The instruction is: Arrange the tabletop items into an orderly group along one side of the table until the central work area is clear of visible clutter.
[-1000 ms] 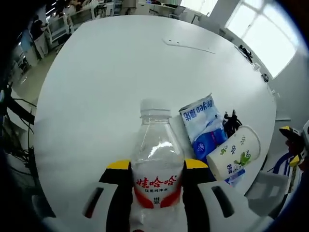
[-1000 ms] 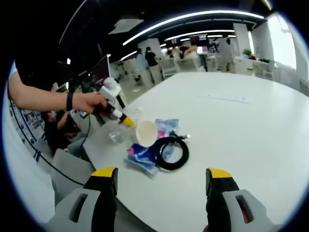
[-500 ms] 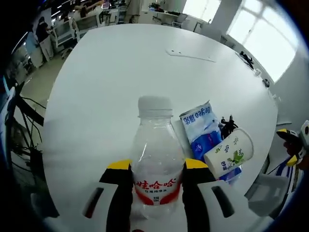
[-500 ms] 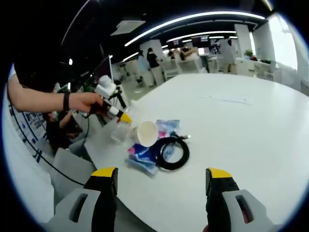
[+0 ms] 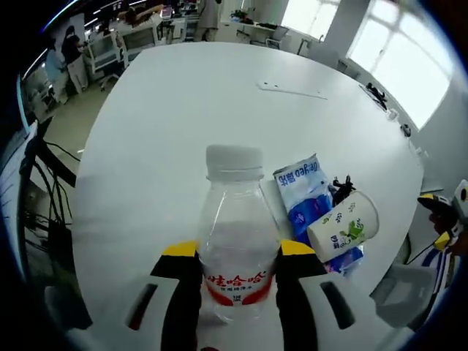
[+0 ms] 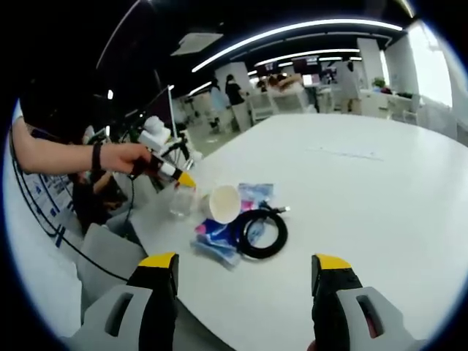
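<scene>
The left gripper (image 5: 236,267) has its jaws clamped on the label band of a clear water bottle (image 5: 235,238), one yellow-tipped jaw on each side, holding it upright with the white cap on top. The low grip on the waist keeps the bottle steady and vertical, which would let it be stood down cleanly beside the other things. Whether its base touches the table (image 5: 168,117) cannot be told. Just to its right lie a blue and white packet (image 5: 307,191) and a paper cup (image 5: 344,227) on its side across the packet, with a black cable (image 5: 339,187) behind them. These sit near the table's edge, so the group appears to be forming there, and the wide centre beyond holds no more than a thin flat strip (image 5: 291,89).

The right gripper (image 6: 246,272) hangs over the near edge with jaws wide apart and nothing between them. Beyond it the coiled cable (image 6: 261,232), cup (image 6: 223,202) and packet (image 6: 219,238) cluster together.
</scene>
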Demonstrator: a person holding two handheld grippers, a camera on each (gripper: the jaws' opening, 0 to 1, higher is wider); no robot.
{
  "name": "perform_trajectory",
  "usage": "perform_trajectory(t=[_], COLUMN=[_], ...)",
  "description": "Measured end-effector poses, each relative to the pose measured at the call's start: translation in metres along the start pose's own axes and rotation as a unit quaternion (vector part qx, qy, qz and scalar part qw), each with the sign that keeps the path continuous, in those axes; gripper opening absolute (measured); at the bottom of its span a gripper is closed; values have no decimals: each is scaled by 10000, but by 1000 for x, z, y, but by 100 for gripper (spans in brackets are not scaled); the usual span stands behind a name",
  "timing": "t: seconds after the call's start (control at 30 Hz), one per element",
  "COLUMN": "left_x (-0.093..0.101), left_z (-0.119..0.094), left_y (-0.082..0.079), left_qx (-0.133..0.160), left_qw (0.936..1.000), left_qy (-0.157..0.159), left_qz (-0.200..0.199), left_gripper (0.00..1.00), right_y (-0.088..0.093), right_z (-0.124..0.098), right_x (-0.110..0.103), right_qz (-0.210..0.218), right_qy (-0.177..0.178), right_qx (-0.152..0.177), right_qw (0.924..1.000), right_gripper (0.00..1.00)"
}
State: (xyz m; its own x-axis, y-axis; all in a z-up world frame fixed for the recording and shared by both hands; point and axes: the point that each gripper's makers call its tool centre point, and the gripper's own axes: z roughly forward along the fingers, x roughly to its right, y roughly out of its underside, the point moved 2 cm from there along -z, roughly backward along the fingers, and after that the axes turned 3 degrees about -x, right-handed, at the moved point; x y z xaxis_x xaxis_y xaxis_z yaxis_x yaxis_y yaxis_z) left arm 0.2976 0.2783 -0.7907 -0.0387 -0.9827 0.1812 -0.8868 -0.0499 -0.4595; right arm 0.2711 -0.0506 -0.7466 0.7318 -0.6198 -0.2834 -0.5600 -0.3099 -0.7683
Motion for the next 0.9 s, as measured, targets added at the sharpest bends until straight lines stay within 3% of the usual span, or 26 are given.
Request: perform_trajectory(t=[0.33, 0.63, 0.9], left_x=[-2, -11, -10], left_z=[-16, -12, -12], left_y=[7, 12, 18], left_qx=[275, 665, 972], left_qw=[9995, 9972, 9939], left_qy=[-139, -320, -494], left_qz=[-65, 94, 159], left_gripper=[37, 37, 38], right_y=[-4, -9, -26], right_z=[3, 5, -3], right_x=[-2, -5, -3], right_qz=[-106, -235, -403], right_qy=[-116, -191, -86], right_qx=[-17, -50, 9], right_qw=[9999, 9995, 9992], right_gripper=[75, 75, 76])
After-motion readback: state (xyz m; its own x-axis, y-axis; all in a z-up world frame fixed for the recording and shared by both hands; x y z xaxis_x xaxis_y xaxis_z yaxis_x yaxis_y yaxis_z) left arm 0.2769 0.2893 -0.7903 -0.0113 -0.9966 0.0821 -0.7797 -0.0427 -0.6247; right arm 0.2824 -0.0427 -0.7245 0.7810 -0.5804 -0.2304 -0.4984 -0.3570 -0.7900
